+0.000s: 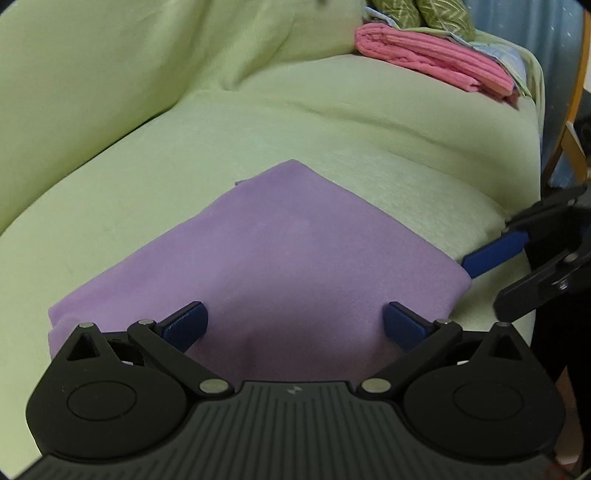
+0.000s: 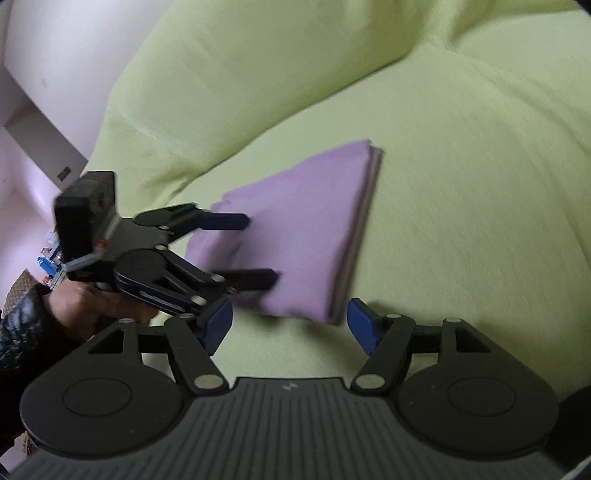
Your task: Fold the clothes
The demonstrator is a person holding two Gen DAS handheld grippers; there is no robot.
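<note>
A folded lilac cloth (image 1: 266, 254) lies flat on the light green sofa seat (image 1: 369, 140); in the right wrist view it (image 2: 314, 229) shows stacked layers along its right edge. My left gripper (image 1: 295, 321) is open, its blue fingertips spread just above the cloth's near edge, holding nothing. It also shows in the right wrist view (image 2: 258, 251), hovering over the cloth's left side. My right gripper (image 2: 290, 325) is open and empty, just short of the cloth's near corner. In the left wrist view it (image 1: 495, 254) sits at the cloth's right corner.
A folded pink towel (image 1: 436, 62) lies at the far end of the sofa on patterned fabrics (image 1: 439, 14). The sofa backrest (image 1: 110, 74) rises on the left. A wooden chair frame (image 1: 576, 92) stands beyond the sofa's right end. A white wall (image 2: 44, 74) is at left.
</note>
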